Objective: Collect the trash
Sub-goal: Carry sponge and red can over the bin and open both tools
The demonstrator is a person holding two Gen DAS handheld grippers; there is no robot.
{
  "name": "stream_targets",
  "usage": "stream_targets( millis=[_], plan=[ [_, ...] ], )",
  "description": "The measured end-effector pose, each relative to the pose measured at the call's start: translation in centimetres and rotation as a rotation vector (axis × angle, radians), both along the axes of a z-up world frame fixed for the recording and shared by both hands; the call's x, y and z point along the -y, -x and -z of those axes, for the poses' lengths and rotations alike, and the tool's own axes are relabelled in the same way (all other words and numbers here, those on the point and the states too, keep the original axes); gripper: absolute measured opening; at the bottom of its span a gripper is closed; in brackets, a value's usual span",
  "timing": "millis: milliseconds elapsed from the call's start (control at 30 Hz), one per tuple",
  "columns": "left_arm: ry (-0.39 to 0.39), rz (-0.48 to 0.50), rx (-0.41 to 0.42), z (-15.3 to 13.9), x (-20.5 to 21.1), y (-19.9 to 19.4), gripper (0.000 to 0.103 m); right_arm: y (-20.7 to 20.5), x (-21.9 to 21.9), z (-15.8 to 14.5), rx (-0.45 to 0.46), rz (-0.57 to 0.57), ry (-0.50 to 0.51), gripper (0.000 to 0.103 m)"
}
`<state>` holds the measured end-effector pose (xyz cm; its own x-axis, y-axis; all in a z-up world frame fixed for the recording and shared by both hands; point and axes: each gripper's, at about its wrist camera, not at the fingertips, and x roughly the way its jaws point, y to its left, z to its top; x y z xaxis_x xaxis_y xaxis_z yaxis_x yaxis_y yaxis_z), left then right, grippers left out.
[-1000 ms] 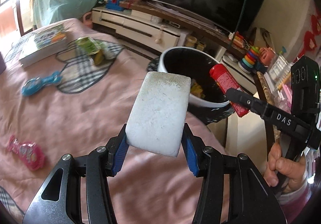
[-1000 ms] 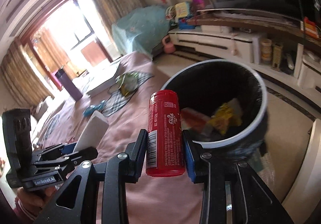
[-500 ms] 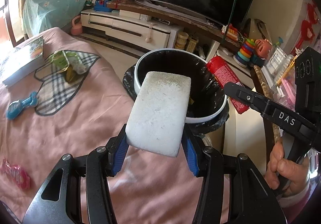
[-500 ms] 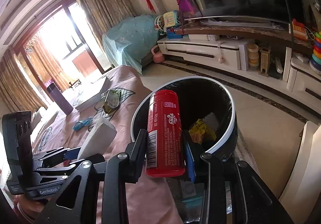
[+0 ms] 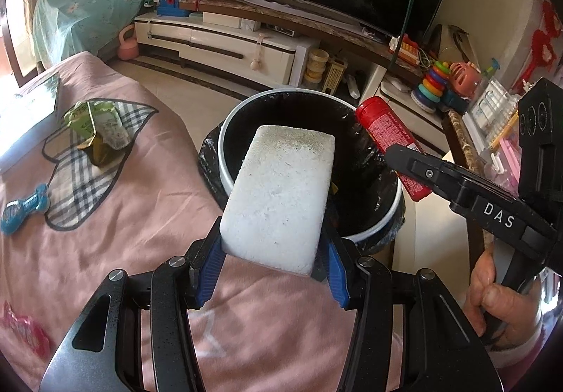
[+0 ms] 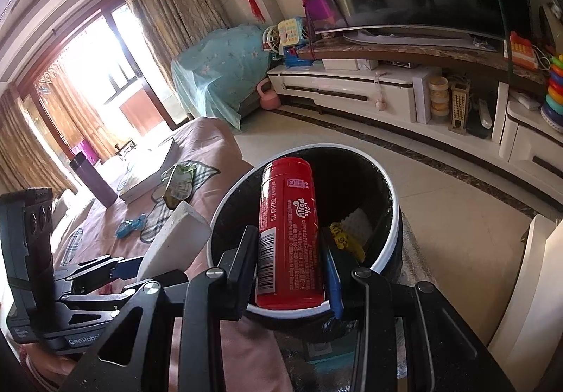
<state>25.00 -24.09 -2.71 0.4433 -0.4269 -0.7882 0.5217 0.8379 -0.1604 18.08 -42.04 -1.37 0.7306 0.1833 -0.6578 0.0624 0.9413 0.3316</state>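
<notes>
My left gripper (image 5: 271,262) is shut on a white foam block (image 5: 281,195), whose far end reaches over the near rim of a round bin with a black liner (image 5: 242,110). My right gripper (image 6: 290,251) is shut on a red cylindrical can (image 6: 288,230) and holds it above the same bin (image 6: 390,241), which has yellow and white scraps at its bottom. In the left wrist view the red can (image 5: 387,139) and the right gripper (image 5: 397,154) come in from the right over the bin's far rim. The foam block (image 6: 176,237) shows at the left of the right wrist view.
A pink-covered table (image 5: 105,216) carries a green wrapper (image 5: 95,128), a blue toy (image 5: 21,209), a pink packet (image 5: 21,328), a book (image 6: 151,170) and a purple flask (image 6: 93,181). Beyond the bin are the tiled floor, a white TV cabinet (image 5: 225,44) and toys.
Both grippers have moved toward the bin with their loads. The foam block now overlaps the bin's mouth, and the red can hangs over its inside.
</notes>
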Motion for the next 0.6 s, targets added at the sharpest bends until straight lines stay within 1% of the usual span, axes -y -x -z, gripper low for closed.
stream_targets(
  millis=[200, 600],
  plan=[
    [-0.026, 0.005, 0.001, 0.2, 1.4, -1.2, 0.05, -0.9, 0.7, 0.4, -0.013, 0.009, -0.008, 0.035],
    [-0.039, 0.012, -0.004, 0.3, 2.8, -2.1, 0.051, -2.2, 1.9, 0.7, -0.024, 0.015, -0.01, 0.035]
  ],
)
